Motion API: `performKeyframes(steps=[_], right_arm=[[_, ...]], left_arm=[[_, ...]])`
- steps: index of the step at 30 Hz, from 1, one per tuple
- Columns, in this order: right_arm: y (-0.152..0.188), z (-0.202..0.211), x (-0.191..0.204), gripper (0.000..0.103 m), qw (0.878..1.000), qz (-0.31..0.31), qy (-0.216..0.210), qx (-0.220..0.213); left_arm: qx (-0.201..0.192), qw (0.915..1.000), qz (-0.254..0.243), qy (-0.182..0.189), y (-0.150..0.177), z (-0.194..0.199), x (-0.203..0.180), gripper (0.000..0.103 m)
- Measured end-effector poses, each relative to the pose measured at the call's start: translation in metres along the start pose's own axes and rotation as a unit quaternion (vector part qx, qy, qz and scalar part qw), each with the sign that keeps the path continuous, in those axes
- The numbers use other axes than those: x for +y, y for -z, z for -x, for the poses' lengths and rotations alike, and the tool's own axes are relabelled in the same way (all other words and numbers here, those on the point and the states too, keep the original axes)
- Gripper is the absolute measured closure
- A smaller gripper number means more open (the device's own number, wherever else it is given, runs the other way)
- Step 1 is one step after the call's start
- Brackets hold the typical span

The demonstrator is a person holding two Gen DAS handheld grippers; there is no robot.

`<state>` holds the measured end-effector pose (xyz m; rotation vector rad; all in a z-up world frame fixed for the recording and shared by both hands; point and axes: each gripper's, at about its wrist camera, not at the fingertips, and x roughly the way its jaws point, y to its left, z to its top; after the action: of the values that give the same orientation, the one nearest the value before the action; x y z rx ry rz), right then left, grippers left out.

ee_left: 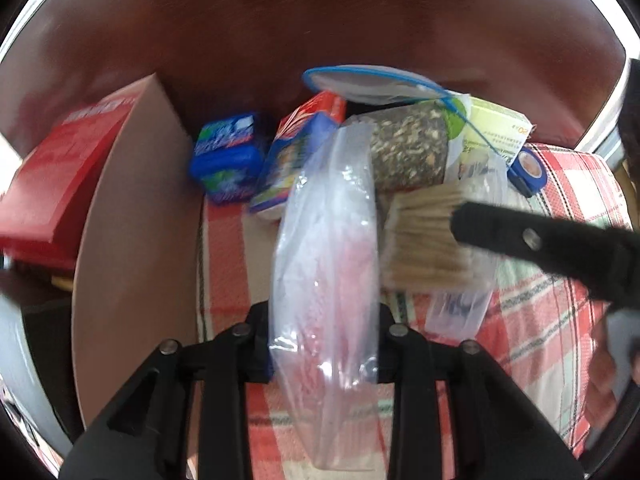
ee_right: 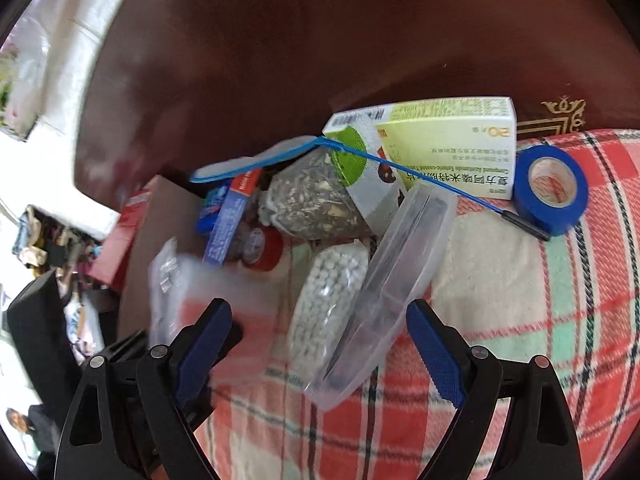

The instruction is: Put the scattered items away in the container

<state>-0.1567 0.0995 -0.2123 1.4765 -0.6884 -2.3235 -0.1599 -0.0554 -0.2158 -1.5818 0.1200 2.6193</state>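
Gripper on the left (ee_left: 324, 344) pinches a clear plastic bag (ee_left: 326, 248) upright by its lower end, apparently to carry it toward the red-and-brown box (ee_left: 132, 216) standing open just beside it. Right gripper (ee_right: 320, 344) hangs released, jaws wide, above a clear lidded tub (ee_right: 384, 280) leaning on the pile. A blue tape roll (ee_right: 550, 188), medicine carton (ee_right: 452, 140) and pill bag (ee_right: 328, 292) lie on the checked blanket (ee_right: 520, 320), not yet boxed.
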Motion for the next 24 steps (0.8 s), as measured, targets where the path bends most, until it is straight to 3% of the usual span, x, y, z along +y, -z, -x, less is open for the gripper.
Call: performKeyframes(steps=[4,7,10,13,14,16,20,24], right_arm=[[-0.007,-0.012,0.001,0.013,1.000,0.005,0.015,0.004],[-0.010,0.001,0.009,0.014,0.999,0.021,0.030,-0.028],[-0.008,0.004,0.013,0.015,0.999,0.019,0.017,-0.033],[-0.009,0.001,0.016,0.023,0.999,0.025,0.017,-0.028],[-0.009,0.003,0.019,0.031,0.999,0.028,0.019,-0.032],[-0.009,0.012,0.029,0.031,0.997,0.049,0.027,-0.052],[-0.009,-0.005,0.031,0.031,0.998,0.048,0.026,-0.012],[-0.008,-0.014,0.037,0.033,0.999,0.046,0.022,-0.004]], left_arm=[[0.006,0.9996,0.026,0.005,0.010,0.002,0.010,0.073],[0.007,0.9992,0.036,0.013,0.015,0.003,0.015,0.073],[0.006,0.9991,0.037,0.018,0.020,0.004,0.012,0.073],[0.005,0.9989,0.040,0.025,0.021,0.004,0.013,0.073],[0.004,0.9989,0.040,0.026,0.022,0.003,0.013,0.073],[0.004,0.9988,0.040,0.030,0.023,0.003,0.012,0.073],[0.005,0.9986,0.040,0.035,0.024,0.001,0.009,0.073],[0.005,0.9984,0.041,0.038,0.026,0.001,0.006,0.073]])
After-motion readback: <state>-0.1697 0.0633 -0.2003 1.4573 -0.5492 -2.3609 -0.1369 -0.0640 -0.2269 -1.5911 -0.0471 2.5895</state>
